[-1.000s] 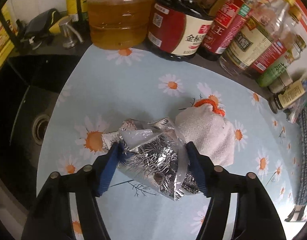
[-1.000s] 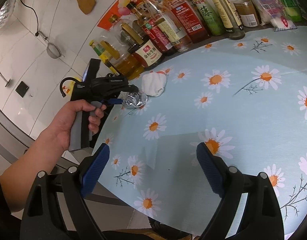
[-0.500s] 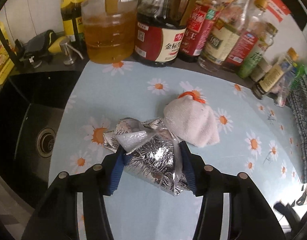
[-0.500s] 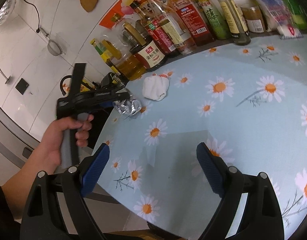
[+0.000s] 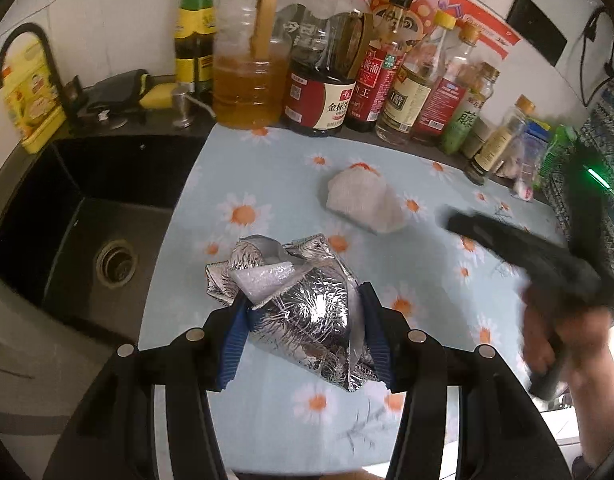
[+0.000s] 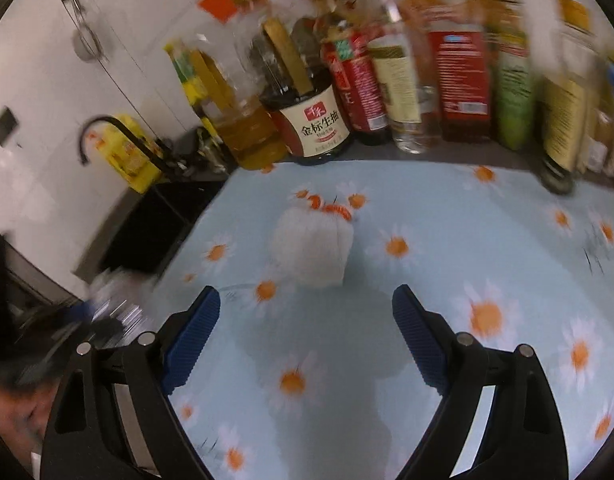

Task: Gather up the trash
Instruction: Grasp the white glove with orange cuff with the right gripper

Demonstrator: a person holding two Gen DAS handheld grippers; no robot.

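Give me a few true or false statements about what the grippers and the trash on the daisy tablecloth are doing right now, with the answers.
1. The left gripper is shut on the crumpled foil wrapper. True.
2. The right gripper holds the white wad. False: its jaws stand open, and the wad lies on the tablecloth ahead of them.
3. The white wad has orange trim at its far edge. True.
4. The sink is full of dishes. False: only its drain shows.
5. The bottles stand along the near edge of the counter. False: the bottles line the wall at the back.
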